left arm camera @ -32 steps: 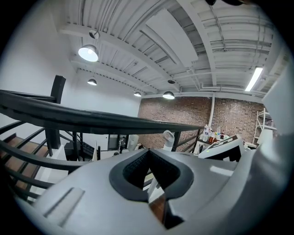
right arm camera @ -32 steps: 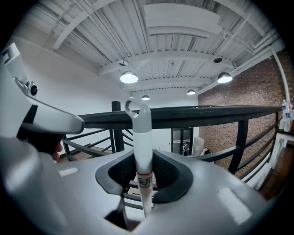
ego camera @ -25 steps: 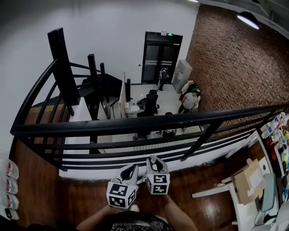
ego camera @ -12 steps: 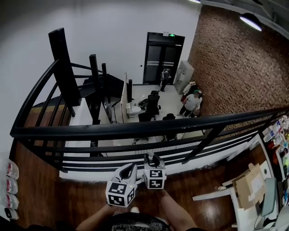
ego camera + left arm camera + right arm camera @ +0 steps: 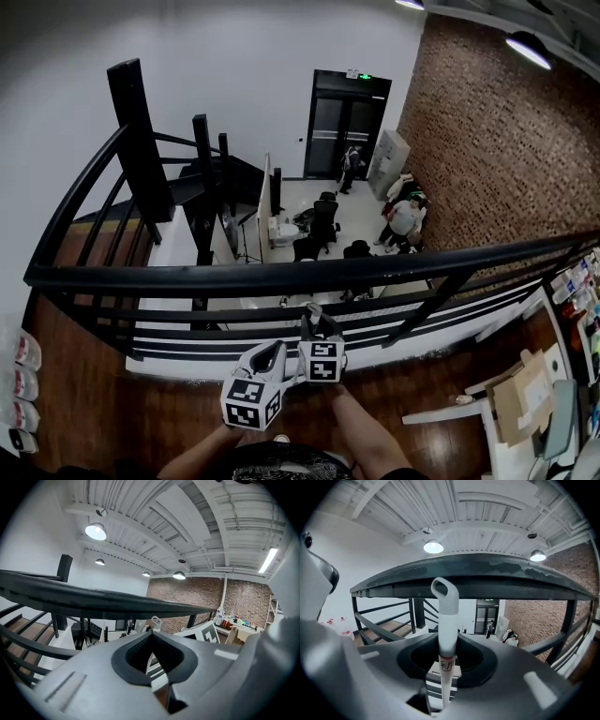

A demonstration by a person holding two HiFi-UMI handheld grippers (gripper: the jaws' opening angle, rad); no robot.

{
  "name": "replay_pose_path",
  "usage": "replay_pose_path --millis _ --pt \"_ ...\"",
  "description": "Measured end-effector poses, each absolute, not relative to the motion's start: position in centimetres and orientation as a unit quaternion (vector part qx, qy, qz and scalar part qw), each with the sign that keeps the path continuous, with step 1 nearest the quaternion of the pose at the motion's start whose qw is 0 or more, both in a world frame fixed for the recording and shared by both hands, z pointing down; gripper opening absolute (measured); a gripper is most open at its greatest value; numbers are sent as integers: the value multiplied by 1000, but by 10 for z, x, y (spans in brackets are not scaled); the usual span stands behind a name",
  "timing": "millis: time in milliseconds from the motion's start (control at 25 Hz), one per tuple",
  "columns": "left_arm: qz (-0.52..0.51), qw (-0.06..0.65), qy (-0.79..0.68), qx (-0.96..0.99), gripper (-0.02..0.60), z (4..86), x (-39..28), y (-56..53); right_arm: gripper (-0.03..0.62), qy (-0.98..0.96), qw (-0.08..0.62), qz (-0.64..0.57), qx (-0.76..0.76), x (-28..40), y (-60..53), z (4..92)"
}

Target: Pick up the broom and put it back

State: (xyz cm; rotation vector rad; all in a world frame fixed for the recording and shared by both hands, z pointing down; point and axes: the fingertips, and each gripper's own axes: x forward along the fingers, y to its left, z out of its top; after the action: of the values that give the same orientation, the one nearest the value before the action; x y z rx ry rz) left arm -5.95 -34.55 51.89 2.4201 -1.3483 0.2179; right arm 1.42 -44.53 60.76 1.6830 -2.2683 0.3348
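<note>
Right gripper (image 5: 446, 670) is clenched on the white broom handle (image 5: 446, 620), which stands upright with its loop end up near the railing (image 5: 497, 581). Left gripper (image 5: 164, 679) is closed on nothing. Looks like the carry phase: hold the handle vertical with a firm grip, steer its top clear of the rail, and bring the free gripper in only if it sways.

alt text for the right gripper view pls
A white broom handle with a loop at its tip stands upright, clamped in the right gripper. Behind it a black railing runs across the view, with ceiling lamps above and a brick wall at right.
</note>
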Motion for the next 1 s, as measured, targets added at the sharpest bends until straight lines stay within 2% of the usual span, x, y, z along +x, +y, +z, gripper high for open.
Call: replay_pose_path --millis 560,1000 --pt "74 178 -497 846 5 516 -76 -356 97 -796 170 128 567 2 -473 616" --pt "76 178 -496 847 5 516 -74 -349 114 -801 156 134 563 4 -467 610"
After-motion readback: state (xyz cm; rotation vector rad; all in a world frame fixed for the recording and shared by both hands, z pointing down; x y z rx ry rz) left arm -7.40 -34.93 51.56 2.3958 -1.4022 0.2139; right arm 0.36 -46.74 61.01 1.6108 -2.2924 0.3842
